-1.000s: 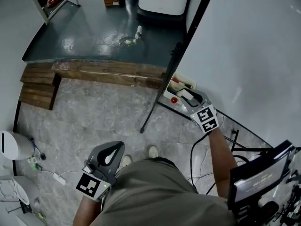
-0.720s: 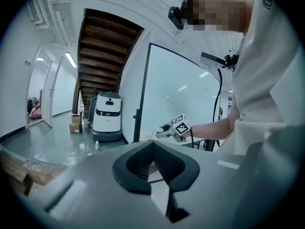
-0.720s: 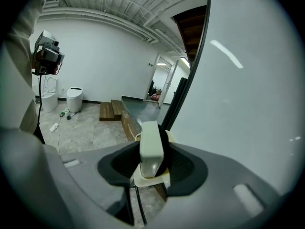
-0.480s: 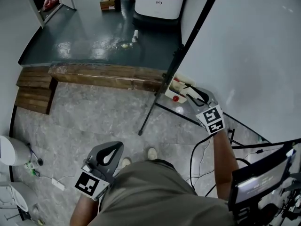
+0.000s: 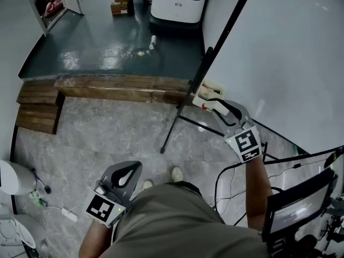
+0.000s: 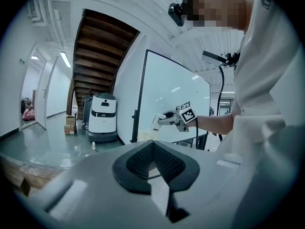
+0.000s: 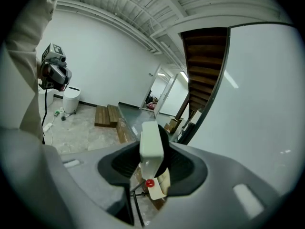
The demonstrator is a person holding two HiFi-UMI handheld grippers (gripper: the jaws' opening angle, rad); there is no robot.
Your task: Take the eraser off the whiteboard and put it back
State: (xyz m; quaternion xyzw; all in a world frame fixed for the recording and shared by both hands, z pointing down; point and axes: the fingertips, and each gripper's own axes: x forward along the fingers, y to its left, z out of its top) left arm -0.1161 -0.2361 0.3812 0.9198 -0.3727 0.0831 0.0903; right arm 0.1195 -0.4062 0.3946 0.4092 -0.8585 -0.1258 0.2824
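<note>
Cream plastic, one eraser [image 7: 151, 144] stands on end between the jaws of the right gripper [image 7: 153, 165]. The dark pads pinch it from both sides, so the jaws stand wide around it. The eraser is off the whiteboard [image 7: 259, 104], held in the air just beside the board's black-framed edge and clear of its white face. Below it, one small red round piece [image 7: 149, 183] sits by a cream holder [image 7: 162, 187] at the board's lower corner.

The left gripper [image 6: 153, 148] has its jaws pressed together with nothing between them. In the head view it hangs low by the person's hip, well apart from the board. Each of the two grippers carries one cube with square markers.

Farther out on the floor are one black stand leg [image 5: 180, 123], one long timber beam [image 5: 115, 86], one stack of wooden boards [image 5: 36, 105] and one white bin [image 5: 9, 177]. One white machine [image 5: 176, 1] stands on the dark glossy part of the floor. One wooden staircase [image 6: 97, 44] rises farther off, beside the board.
</note>
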